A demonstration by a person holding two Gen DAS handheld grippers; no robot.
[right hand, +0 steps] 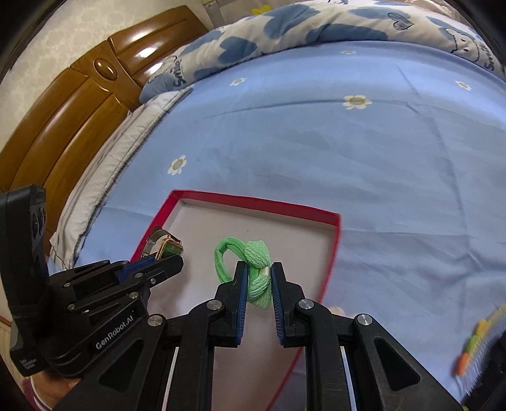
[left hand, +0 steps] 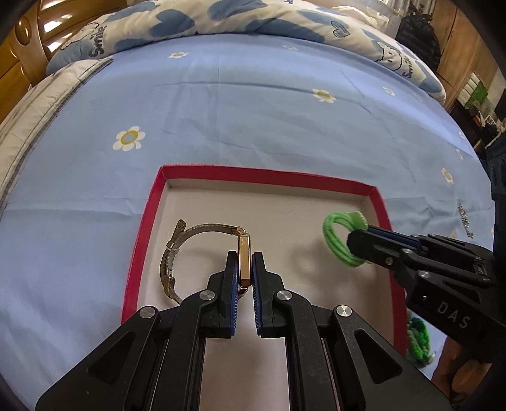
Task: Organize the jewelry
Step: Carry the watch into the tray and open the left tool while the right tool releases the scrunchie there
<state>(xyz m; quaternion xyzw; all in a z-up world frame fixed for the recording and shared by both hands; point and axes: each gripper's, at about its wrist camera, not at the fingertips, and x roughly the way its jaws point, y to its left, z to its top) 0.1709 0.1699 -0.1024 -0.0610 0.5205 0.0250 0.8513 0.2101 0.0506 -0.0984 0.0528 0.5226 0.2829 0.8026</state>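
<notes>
A shallow red box (left hand: 268, 175) with a pale floor lies on the blue bed sheet. My left gripper (left hand: 243, 257) is shut on a gold watch (left hand: 244, 259) by its case, and the mesh strap (left hand: 177, 253) loops out to the left over the box floor. My right gripper (right hand: 258, 268) is shut on a green hair tie (right hand: 257, 272) with a bow, also above the box. In the left wrist view the right gripper (left hand: 357, 237) reaches in from the right with the hair tie (left hand: 340, 240). In the right wrist view the left gripper (right hand: 167, 257) holds the watch (right hand: 169, 248) at the box's (right hand: 253, 202) left side.
A blue sheet (left hand: 253, 120) with daisy prints covers the bed, with a patterned duvet (left hand: 221, 19) bunched along the far edge. A wooden headboard (right hand: 72, 104) stands at the left. A green knitted thing (left hand: 419, 340) lies just right of the box; colourful items (right hand: 477, 341) blur at the right.
</notes>
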